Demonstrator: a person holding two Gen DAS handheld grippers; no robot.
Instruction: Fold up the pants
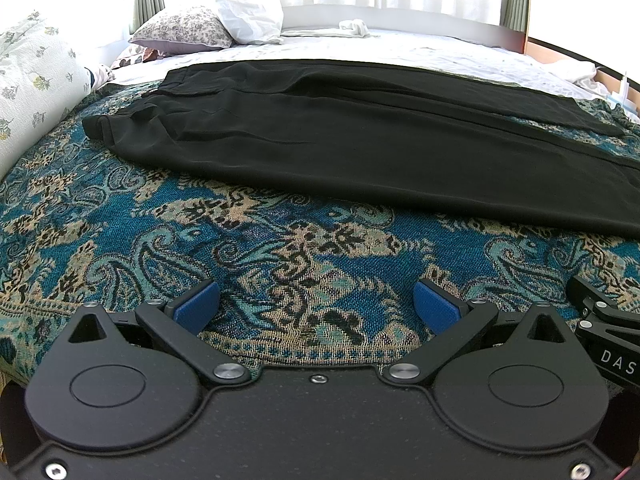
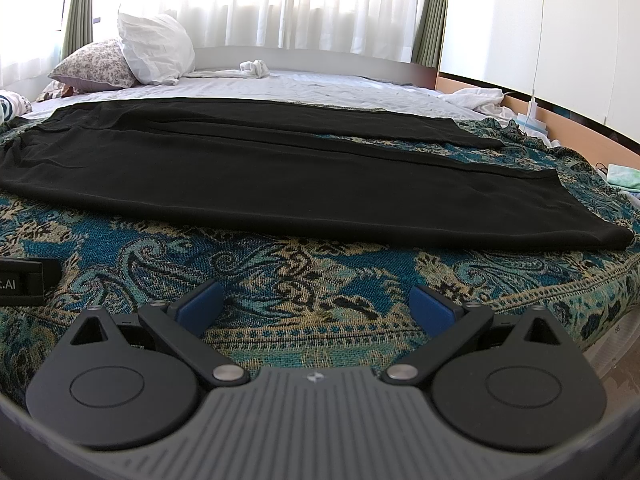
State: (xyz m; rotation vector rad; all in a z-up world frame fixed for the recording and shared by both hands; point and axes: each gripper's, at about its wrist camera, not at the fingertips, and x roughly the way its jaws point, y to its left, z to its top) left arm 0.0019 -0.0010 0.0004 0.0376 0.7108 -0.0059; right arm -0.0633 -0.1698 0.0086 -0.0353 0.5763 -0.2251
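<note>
The black pants (image 1: pixel 360 136) are laid flat across the middle of both frames on a patterned blanket (image 1: pixel 280 248) over the bed, waistband at the left, hems at the right. The left claw (image 1: pixel 316 304) and right claw (image 2: pixel 316 306) are held apart and empty, short of the cloth. The fabric is judged thin, limp and light; waistband and hem corners are best pinched.

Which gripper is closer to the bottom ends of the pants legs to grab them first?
Right, probably. The right gripper faces the leg ends of the pants, while the left gripper faces the waistband. Both are open, touching nothing.
</note>
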